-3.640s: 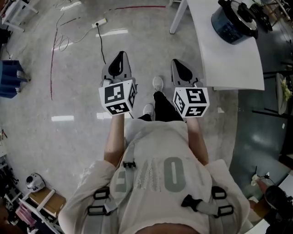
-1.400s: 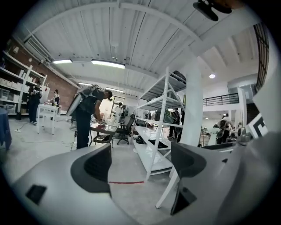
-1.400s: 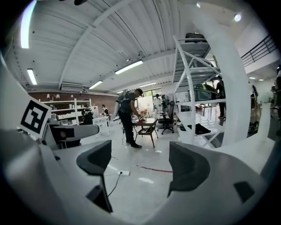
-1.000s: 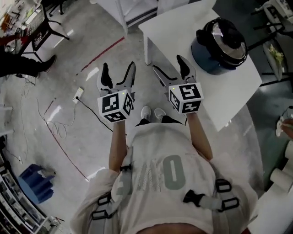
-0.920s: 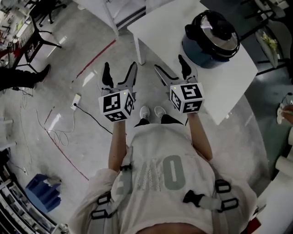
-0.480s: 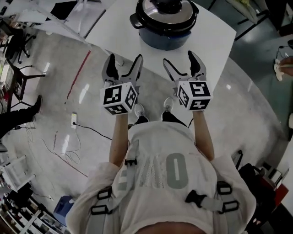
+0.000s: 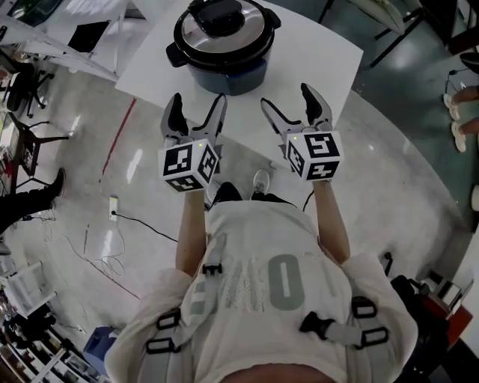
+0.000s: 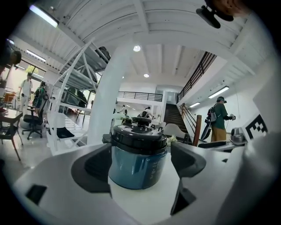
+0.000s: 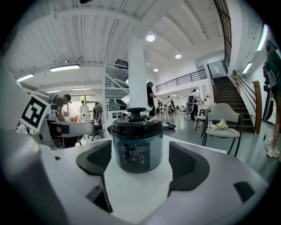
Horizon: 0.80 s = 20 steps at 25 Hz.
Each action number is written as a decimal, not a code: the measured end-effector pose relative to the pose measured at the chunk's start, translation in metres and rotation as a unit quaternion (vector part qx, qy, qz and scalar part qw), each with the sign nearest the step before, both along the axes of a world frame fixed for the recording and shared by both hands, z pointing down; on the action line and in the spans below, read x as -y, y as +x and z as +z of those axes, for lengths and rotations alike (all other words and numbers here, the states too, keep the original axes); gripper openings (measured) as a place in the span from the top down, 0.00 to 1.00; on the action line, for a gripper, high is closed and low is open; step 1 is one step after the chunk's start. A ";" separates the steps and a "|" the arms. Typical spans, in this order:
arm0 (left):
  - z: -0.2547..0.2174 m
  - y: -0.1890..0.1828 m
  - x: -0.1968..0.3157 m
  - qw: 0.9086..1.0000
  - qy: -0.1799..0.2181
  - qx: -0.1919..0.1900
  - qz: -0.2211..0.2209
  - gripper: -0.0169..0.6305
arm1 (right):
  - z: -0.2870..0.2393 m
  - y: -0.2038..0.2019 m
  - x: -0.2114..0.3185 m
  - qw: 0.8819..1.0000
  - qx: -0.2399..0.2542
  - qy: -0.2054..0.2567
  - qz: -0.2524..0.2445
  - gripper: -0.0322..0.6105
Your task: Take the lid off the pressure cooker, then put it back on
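Nearest me are the two white cubes printed with black square markers, one on my left claw point(image 7: 196, 105) and one on my right claw point(image 7: 288, 101). Both claws are grey, hard plastic with curved fingers that carry dark, matte pads on their inner faces. I hold each one spread wide, with nothing between the fingers and nothing touching them. Their tips hang at the near edge of the table point(image 7: 322, 56), a flat, smooth white slab standing on a shiny pale floor point(image 7: 419, 194).

Farther in, toward the left part of that table, stands the pressure cooker point(image 7: 224, 71). It is a round pot with a glossy dark blue wall, and a small button panel point(image 9: 133, 157) faces my right claw. The lid point(image 7: 223, 22) sits closed on top. It has a thick black rim, a brushed metal disc and a black knob in the middle. The pot shows framed between the fingers of each claw, but it stands beyond them, apart from both.

Far behind it are a white round column point(image 9: 137, 79) and, to the right, a pale chair point(image 9: 221, 121).
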<state>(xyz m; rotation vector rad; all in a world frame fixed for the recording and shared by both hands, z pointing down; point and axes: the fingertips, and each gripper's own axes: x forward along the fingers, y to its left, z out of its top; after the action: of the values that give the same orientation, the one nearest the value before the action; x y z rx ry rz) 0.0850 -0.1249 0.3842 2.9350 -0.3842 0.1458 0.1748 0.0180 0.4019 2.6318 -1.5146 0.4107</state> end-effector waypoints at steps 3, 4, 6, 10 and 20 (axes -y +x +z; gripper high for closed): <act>0.000 0.005 -0.008 1.000 0.003 0.005 -0.007 0.35 | -0.002 0.014 -0.007 1.000 -0.003 0.003 -0.007 0.30; 0.001 0.005 -0.006 1.000 0.005 0.008 -0.010 0.35 | -0.003 0.017 -0.007 1.000 -0.003 0.005 -0.008 0.30; -0.001 0.006 0.000 1.000 0.005 0.012 -0.013 0.35 | -0.007 0.022 -0.003 1.000 -0.005 0.008 -0.010 0.30; -0.013 0.015 0.011 1.000 0.007 0.003 -0.015 0.35 | -0.017 0.032 0.005 1.000 -0.013 0.008 -0.013 0.30; -0.041 0.041 0.039 0.999 0.027 -0.006 -0.017 0.35 | -0.044 0.055 0.047 0.997 -0.063 -0.002 -0.054 0.30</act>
<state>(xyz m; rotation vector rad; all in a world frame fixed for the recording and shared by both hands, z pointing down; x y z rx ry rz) 0.1255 -0.1641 0.3431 2.9783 -0.4438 0.1147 0.2295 -0.0287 0.3578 2.5063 -1.6042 0.2335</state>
